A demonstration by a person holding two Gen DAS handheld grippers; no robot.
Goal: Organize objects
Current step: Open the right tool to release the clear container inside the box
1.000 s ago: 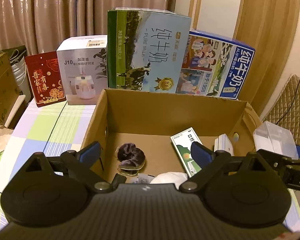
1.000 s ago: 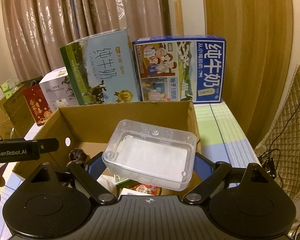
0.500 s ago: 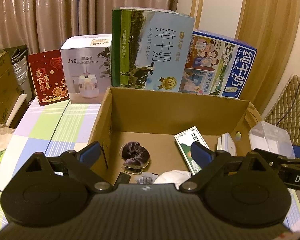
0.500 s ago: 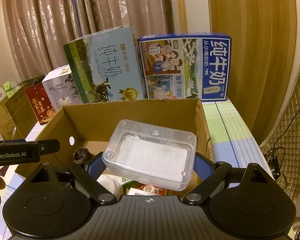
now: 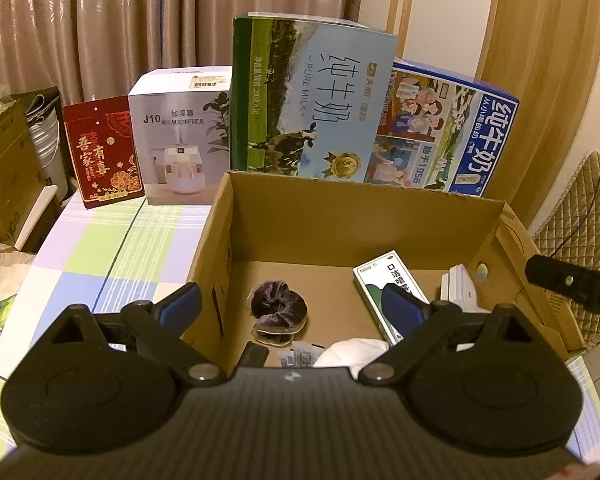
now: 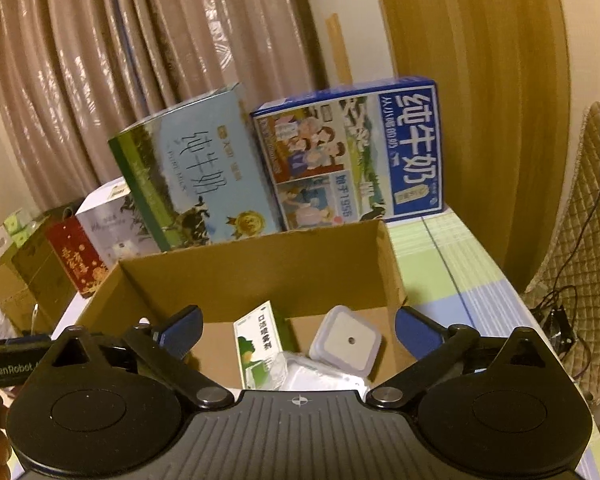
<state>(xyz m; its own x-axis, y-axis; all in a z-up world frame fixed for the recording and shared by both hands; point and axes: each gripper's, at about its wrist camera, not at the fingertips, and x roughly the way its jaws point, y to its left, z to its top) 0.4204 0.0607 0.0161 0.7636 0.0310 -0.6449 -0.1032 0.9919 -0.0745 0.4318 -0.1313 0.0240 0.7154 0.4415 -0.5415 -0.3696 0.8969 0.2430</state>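
While its jaws are opening with nothing between them, the right gripper [image 6: 296,324] hovers over a cardboard box [image 6: 260,276]. A clear plastic container [image 6: 320,376] lies inside. The left gripper [image 5: 290,306] is spread, empty.

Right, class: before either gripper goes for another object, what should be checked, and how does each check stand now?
1. Right gripper free: ok. Its jaws are opening and nothing sits between the pads.
2. Left gripper free: ok. It is open and empty.
3. Clear plastic container inside the brown cardboard box: ok. It lies low near the front, partly hidden by the gripper body.
4. Room on the box floor: ok. Bare cardboard shows between the purple velvet scrunchie and the green-and-white carton.
5. Next object to collect: cannot tell from these views.
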